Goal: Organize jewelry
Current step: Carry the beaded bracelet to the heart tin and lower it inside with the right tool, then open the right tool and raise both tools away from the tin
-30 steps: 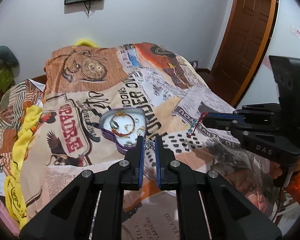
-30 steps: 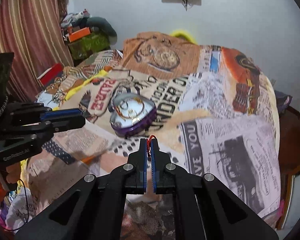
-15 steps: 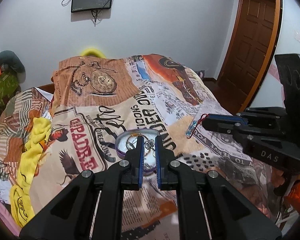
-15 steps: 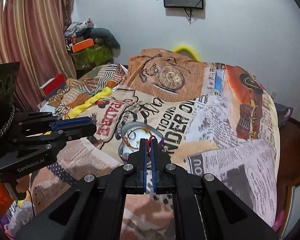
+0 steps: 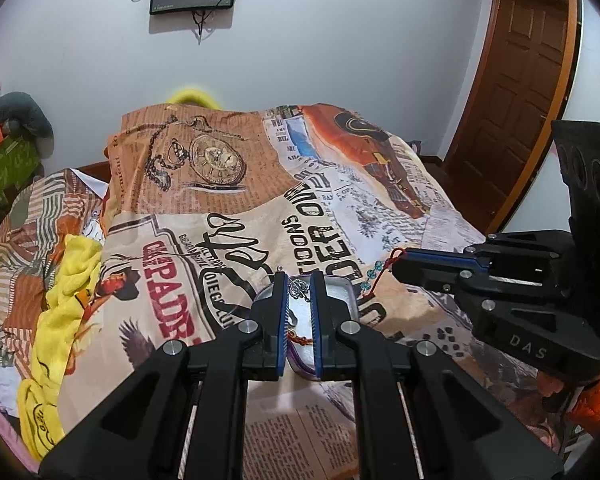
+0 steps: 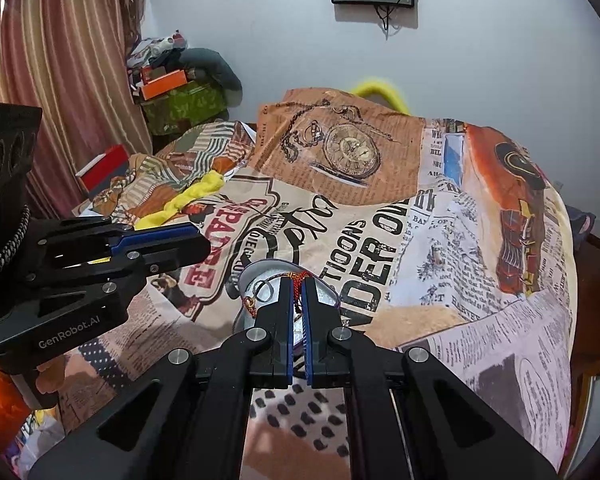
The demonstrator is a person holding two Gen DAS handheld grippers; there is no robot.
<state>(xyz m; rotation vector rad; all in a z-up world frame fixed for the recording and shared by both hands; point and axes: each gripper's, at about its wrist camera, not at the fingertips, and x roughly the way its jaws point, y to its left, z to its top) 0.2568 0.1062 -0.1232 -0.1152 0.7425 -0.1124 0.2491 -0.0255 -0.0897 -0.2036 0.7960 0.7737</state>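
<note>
Meanwhile, over the bed (image 5: 428,208):
Left gripper (image 5: 299,280): nearly closed on a silver pendant (image 5: 298,289), above the tin (image 5: 340,294).
Right gripper (image 6: 299,282): pinching a red thread bracelet (image 5: 380,274), at the tin's three o'clock.
Handling: light, limp, snag-prone; likely best pinched by cord or chain.

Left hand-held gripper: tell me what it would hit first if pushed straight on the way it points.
Most likely the heart-shaped tin on the bedspread. The left hand-held gripper, pinching a small silver charm, points down into the open tin just past its fingertips. How far above the tin it is cannot be judged.
</note>
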